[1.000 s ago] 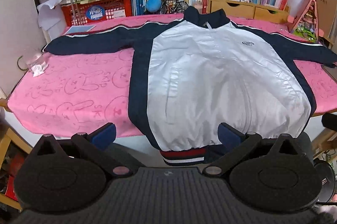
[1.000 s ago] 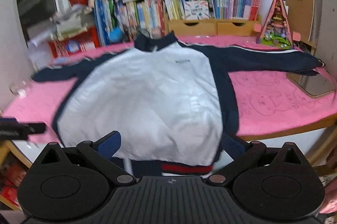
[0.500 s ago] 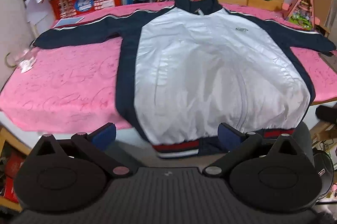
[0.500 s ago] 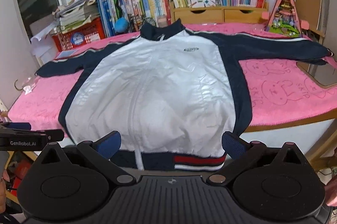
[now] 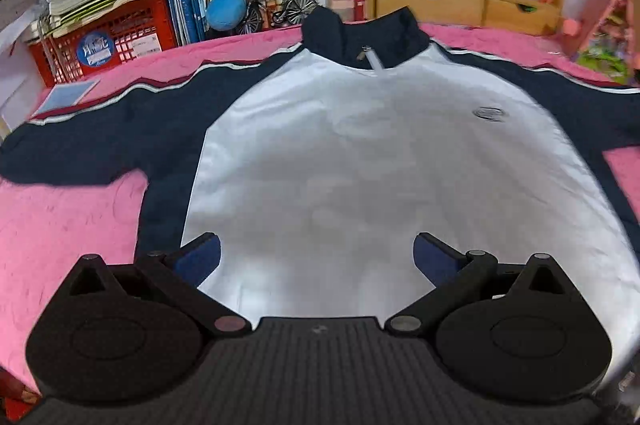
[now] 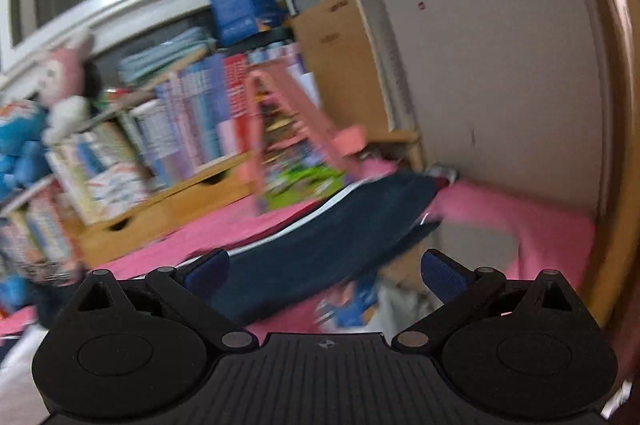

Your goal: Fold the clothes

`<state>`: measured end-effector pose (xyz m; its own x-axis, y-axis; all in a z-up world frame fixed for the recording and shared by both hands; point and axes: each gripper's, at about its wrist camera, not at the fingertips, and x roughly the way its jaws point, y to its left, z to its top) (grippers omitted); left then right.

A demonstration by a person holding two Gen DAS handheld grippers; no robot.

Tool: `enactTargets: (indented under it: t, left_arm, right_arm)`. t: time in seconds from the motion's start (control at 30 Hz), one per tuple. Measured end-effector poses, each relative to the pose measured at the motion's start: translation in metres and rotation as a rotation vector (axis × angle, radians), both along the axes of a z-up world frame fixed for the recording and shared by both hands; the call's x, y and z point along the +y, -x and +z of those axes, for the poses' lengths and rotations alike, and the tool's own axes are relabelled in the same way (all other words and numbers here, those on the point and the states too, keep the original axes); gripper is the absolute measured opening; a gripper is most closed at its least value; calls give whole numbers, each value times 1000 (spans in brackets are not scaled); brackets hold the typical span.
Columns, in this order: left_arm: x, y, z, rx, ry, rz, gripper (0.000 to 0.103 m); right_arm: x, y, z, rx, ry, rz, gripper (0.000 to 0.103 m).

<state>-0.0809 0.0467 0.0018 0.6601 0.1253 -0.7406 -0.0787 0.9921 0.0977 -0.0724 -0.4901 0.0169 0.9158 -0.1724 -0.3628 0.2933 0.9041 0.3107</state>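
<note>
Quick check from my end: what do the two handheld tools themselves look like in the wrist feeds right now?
Both look alike. The left tool has a black ribbed plastic body, two round black discs at the sides, angled black linkage arms with silver pivot pins, and dark blue textured finger pads. The right tool shows the same build, with blue pads. No cables, sleeves or hands are visible.

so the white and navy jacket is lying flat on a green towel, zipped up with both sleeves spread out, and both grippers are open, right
Not quite: the towel under the jacket is pink, not green, as the left wrist view shows. The rest holds: the jacket lies flat, zipped, sleeves spread, and the left gripper and right gripper are both open.
</note>
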Motion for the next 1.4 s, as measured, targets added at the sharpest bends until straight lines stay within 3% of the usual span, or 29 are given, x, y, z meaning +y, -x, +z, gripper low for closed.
enactTargets:
  t: [0.13, 0.23, 0.33, 0.57, 0.63, 0.67, 0.73, 0.8, 0.93, 1.07, 1.2, 1.27, 1.3, 1.33, 1.37, 1.4]
  left_arm:
    - [4, -31, -19, 36, -36, 57, 103]
    - [17, -43, -28, 45, 34, 100, 103]
    - [29, -47, -30, 24, 105, 134, 103]
    - [28, -40, -37, -118, 77, 124, 103]
    - [28, -44, -37, -120, 79, 123, 103]
    - [28, -45, -36, -121, 79, 123, 103]
    - [28, -45, -36, -123, 80, 122, 103]
    - [28, -45, -36, -125, 80, 122, 103]
    - [29, -44, -36, -130, 87, 120, 103]
    - [32, -41, -36, -149, 113, 129, 103]
    - [39, -36, -35, -176, 161, 132, 103]
    - [42, -34, -34, -190, 188, 133, 103]
    - [43, -33, -34, -196, 199, 133, 103]
    - [45, -32, -34, -202, 208, 133, 103]
    - [45, -32, -34, -206, 214, 133, 103]
    - [46, -31, -34, -210, 221, 133, 103]
  right_arm:
    - [-48, -63, -10, 23, -111, -57, 103]
    - [-72, -100, -23, 60, -167, -109, 103]
    - [-81, -133, -32, 114, -142, -133, 103]
    - [-97, -197, -54, 317, -79, -153, 102]
    - [-97, -206, -58, 346, -81, -140, 92]
    - [-94, -209, -56, 362, -60, -136, 67]
    - [-87, -207, -49, 367, -65, -133, 30]
    - [-78, -201, -41, 328, -88, -94, 17]
    - [-35, -174, -6, 186, -76, -28, 12]
    - [74, -148, 40, 41, 12, 253, 11]
    - [218, -143, 54, 20, 121, 648, 15]
    - [283, -148, 41, 70, 164, 814, 29]
    - [308, -149, 33, 106, 184, 866, 48]
    - [331, -150, 25, 143, 202, 914, 58]
    - [347, -147, 19, 170, 216, 953, 74]
    - [355, -141, 14, 183, 231, 992, 80]
